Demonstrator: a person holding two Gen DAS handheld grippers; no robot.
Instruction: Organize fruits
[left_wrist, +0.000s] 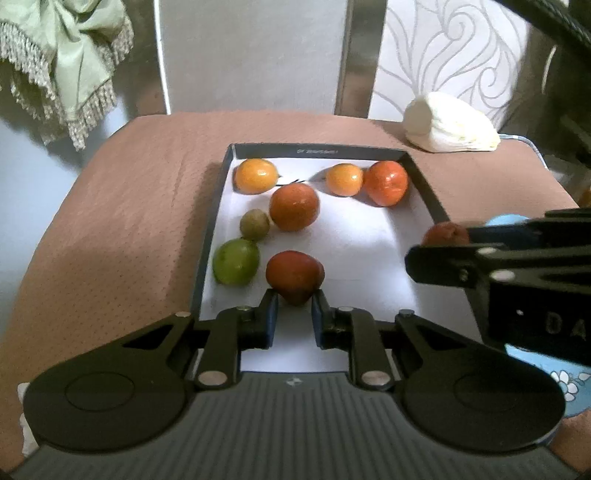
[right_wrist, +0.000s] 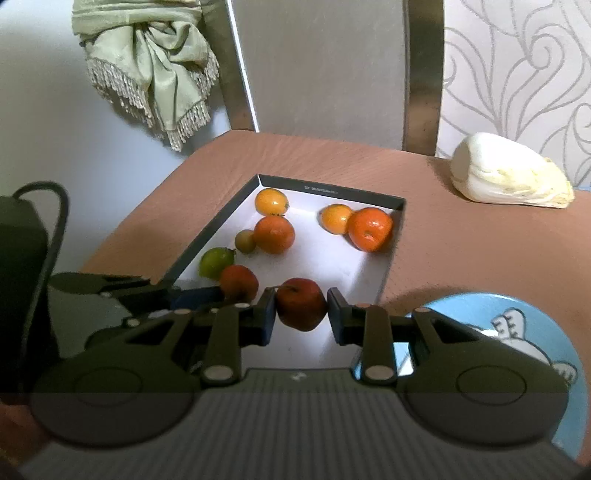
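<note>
A: Left wrist view: the left gripper (left_wrist: 294, 314), bottom centre, pinches a red fruit (left_wrist: 294, 275) inside the box (left_wrist: 424, 177), apparently to lift it out. Six more fruits lie above it.

B: Right wrist view: the right gripper (right_wrist: 301, 314), bottom centre, clamps another red fruit (right_wrist: 301, 308) at the box's near edge; the blue plate (right_wrist: 498, 325), lower right, looks its likely destination.

Blue plate (right_wrist: 480, 314) half hidden behind hand-held gripper, box (left_wrist: 317, 152) label print too blurred to read
</note>
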